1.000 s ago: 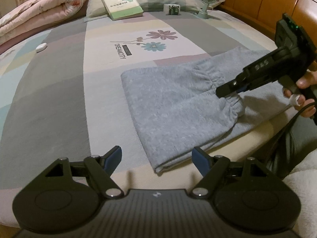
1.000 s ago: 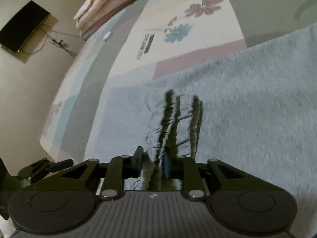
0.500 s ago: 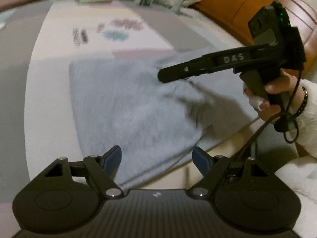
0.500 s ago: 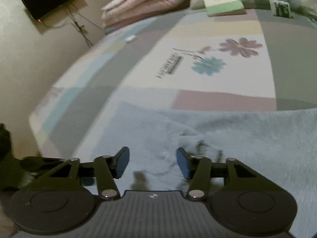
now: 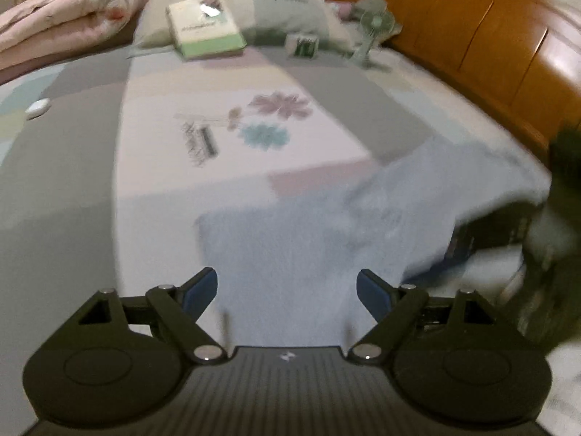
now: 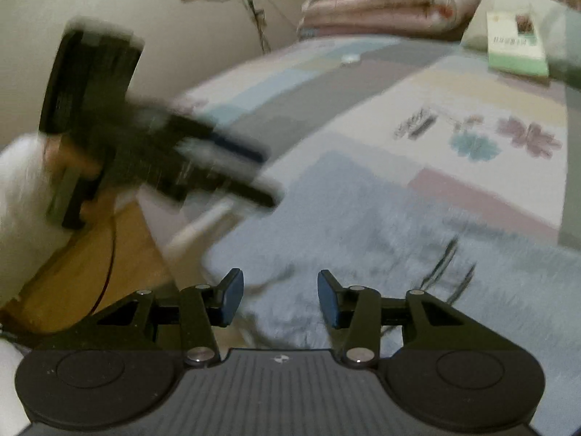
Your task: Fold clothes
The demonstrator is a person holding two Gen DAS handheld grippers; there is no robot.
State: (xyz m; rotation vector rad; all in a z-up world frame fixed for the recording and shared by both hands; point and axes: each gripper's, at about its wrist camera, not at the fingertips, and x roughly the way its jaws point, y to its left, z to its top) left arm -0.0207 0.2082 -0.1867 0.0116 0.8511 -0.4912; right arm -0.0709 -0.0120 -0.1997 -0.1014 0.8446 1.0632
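The bed (image 5: 83,167) under my tongs is wide and soft, its patchwork sheet smooth and printed with flowers, and that give is my first worry: pressing down to pinch could drag the sheet up with the cloth. The grey garment (image 5: 290,239) lies near the bed's near edge, fleecy and thick, doubled over itself with a gathered, elastic-looking end toward my right; such bulk springs back, so a layer may slide or the fold may fall open, or the lot may slip over the edge. My left tongs (image 5: 287,290) stand wide apart above it, holding nothing; my right tongs (image 6: 277,296) are apart too, empty, over the rumpled end.
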